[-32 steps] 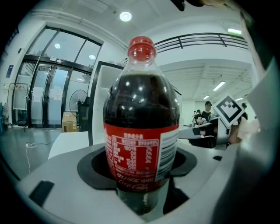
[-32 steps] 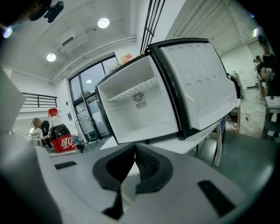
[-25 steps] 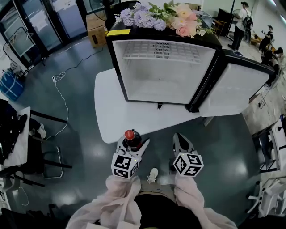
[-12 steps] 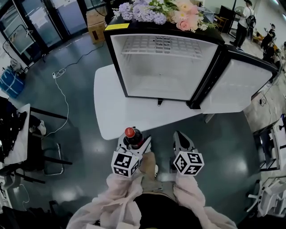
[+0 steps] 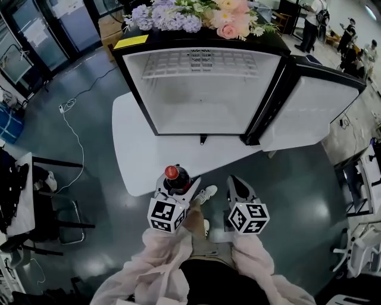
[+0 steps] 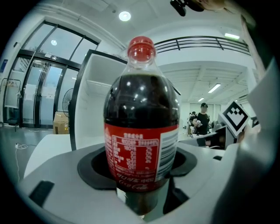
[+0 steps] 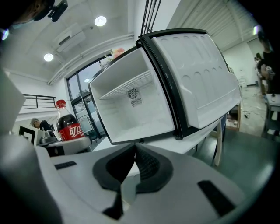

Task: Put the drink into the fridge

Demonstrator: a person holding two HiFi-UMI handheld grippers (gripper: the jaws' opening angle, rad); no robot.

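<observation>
In the head view the drink, a cola bottle (image 5: 173, 177) with a red cap, stands upright in my left gripper (image 5: 177, 182), whose jaws are shut on its lower body. The left gripper view shows the bottle (image 6: 141, 127) filling the frame, with the pads (image 6: 98, 168) pressed against its red label. To its right, my right gripper (image 5: 236, 181) is shut and holds nothing; its pads (image 7: 146, 164) meet at the tip. Ahead, the white fridge (image 5: 202, 89) stands on a table with its door (image 5: 309, 113) swung open to the right. Its inside (image 7: 131, 109) is bare apart from a wire shelf.
The fridge rests on a white table (image 5: 137, 143) whose near edge lies just ahead of both grippers. Flowers (image 5: 196, 15) lie on the fridge top. A chair (image 5: 59, 214) and a floor cable (image 5: 71, 131) are at the left. People (image 5: 309, 21) stand far right.
The fridge and table have come nearer and shifted left in the head view. The left gripper has moved forward a little with the bottle, and a shoe now shows between the grippers.
</observation>
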